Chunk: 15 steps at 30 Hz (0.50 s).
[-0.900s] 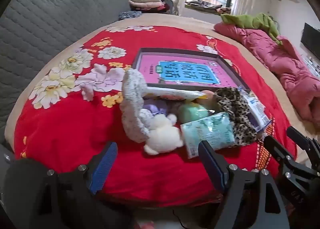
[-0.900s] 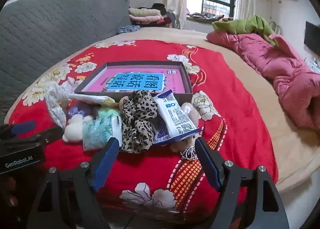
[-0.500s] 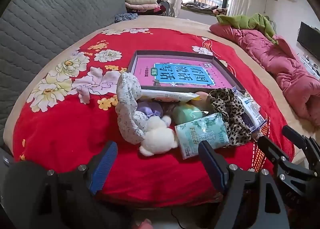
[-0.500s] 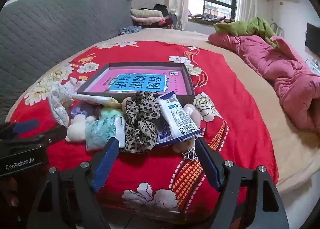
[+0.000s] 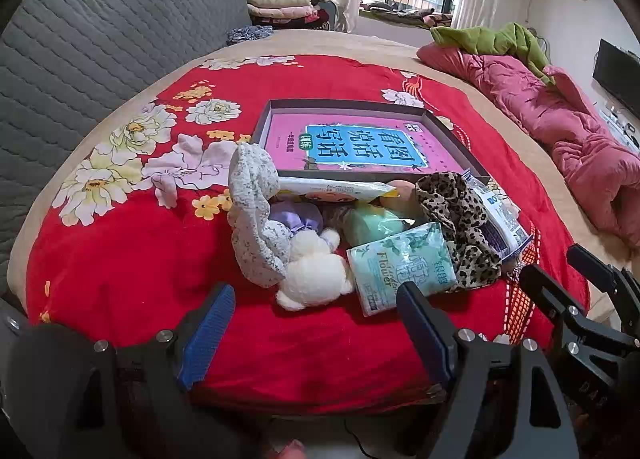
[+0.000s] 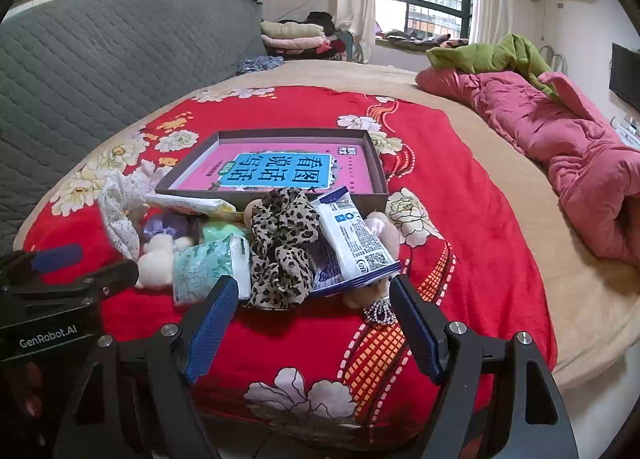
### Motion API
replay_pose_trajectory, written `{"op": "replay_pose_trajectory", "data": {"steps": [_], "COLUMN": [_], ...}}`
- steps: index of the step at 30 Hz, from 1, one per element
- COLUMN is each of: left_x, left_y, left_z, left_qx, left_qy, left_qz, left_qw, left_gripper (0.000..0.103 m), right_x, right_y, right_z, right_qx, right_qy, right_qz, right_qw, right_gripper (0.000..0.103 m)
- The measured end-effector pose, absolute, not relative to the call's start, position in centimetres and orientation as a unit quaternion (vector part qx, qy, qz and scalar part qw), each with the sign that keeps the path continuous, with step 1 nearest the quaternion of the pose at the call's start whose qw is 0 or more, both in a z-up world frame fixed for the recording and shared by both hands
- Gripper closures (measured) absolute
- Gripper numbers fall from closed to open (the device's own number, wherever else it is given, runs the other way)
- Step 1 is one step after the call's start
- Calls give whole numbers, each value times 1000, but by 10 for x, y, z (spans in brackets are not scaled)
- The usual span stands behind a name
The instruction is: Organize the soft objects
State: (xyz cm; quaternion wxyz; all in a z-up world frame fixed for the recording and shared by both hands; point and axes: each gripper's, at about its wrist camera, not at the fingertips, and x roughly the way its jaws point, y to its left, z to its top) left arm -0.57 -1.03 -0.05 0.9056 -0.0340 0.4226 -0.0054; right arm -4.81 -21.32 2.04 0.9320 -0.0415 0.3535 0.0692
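Soft pile on the bed, both my tools empty

My left tool [image 5: 312, 323] and right tool [image 6: 312, 307] gape wide; tissue pack [image 5: 400, 267] runs near-to-far; far box [image 5: 460, 147] holds a book [image 5: 360, 147].

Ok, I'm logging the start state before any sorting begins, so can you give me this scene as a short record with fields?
surface: red floral blanket on a bed
container: shallow dark box, only a pink-and-blue book inside
pile: in front of the box, on the blanket
pile items: white plush toy, green tissue pack, leopard scrunchie, white-and-blue packet, lace cloth
left gripper: open, empty, short of the pile
right gripper: open, empty, short of the pile
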Motion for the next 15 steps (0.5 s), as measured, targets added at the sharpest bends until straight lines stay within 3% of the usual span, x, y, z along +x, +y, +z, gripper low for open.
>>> {"op": "replay_pose_trajectory", "data": {"steps": [15], "left_x": [-2], "left_y": [-7], "left_z": [0], "left_qx": [-40], "left_qy": [426], "left_qz": [-4], "left_qw": [904], "left_gripper": [20], "right_x": [-41], "right_y": [-218], "right_z": [19], "right_qx": [-35], "right_qy": [356], "right_qz": [69], "right_qw": [931], "right_gripper": [24]}}
